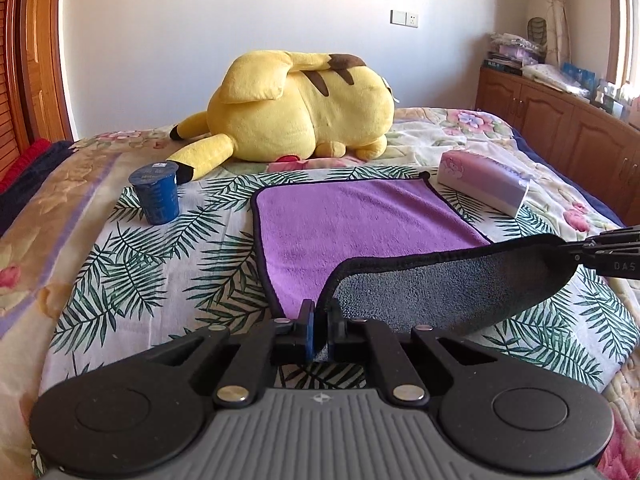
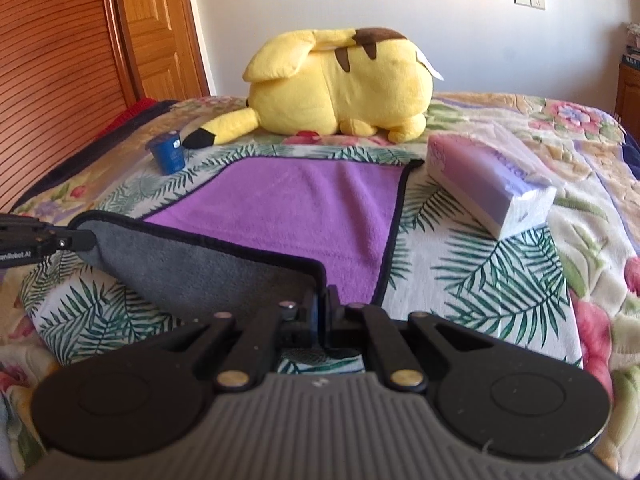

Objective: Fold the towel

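Observation:
A towel, purple on top (image 1: 344, 224) and grey underneath (image 1: 440, 284), with a black hem, lies on a palm-leaf cloth on the bed. Its near edge is lifted and turned over, showing the grey side (image 2: 192, 268). My left gripper (image 1: 321, 312) is shut on the near left corner. My right gripper (image 2: 322, 296) is shut on the near right corner. Each gripper shows in the other view: the right gripper (image 1: 576, 250) at the right edge, the left gripper (image 2: 86, 240) at the left edge. The far half of the towel (image 2: 304, 196) lies flat.
A blue cup (image 1: 157, 192) stands left of the towel. A pink tissue pack (image 1: 484, 182) lies to its right. A yellow plush toy (image 1: 304, 112) lies behind. A wooden cabinet (image 1: 560, 120) stands at the right, a wooden door (image 2: 156, 28) at the left.

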### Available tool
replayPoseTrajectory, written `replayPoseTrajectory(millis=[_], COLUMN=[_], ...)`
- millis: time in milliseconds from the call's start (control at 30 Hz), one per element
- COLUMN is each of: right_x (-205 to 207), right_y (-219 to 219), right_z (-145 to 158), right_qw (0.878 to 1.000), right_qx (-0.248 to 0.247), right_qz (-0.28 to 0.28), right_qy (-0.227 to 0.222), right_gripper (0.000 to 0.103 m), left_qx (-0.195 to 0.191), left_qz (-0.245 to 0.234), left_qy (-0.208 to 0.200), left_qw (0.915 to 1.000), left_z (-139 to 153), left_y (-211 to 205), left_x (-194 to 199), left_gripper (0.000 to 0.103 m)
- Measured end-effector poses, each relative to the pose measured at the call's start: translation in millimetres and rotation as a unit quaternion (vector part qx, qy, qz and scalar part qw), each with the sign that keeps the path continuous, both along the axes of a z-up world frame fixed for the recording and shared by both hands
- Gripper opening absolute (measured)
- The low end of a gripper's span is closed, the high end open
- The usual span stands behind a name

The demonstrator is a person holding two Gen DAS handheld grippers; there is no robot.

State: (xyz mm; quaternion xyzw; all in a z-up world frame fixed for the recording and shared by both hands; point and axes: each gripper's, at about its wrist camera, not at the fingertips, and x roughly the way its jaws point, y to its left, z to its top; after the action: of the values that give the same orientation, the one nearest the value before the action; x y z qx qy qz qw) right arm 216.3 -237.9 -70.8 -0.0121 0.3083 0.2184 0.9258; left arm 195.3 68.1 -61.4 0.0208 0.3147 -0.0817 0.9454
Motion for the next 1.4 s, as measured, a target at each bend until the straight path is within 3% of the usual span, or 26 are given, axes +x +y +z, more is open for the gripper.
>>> replayPoseTrajectory(millis=[767, 1400], right_x=[33, 47], right_y=[3, 10], right_z=[7, 6], right_qw=[0.999, 0.999], right_qx=[-0.004, -0.021], right_qz=[0.015, 0.018], right_qy=[-0.041, -0.041], right_gripper=[0.004, 0.004], left_qx=[0.038, 0.042], left_qz=[-0.024, -0.034], left_qy=[-0.026, -0.031], left_qw=[0.9987, 0.998], left_z=[13, 12], left_y=[-3, -3], left_x=[36, 56], left_gripper=[0.0, 0.0])
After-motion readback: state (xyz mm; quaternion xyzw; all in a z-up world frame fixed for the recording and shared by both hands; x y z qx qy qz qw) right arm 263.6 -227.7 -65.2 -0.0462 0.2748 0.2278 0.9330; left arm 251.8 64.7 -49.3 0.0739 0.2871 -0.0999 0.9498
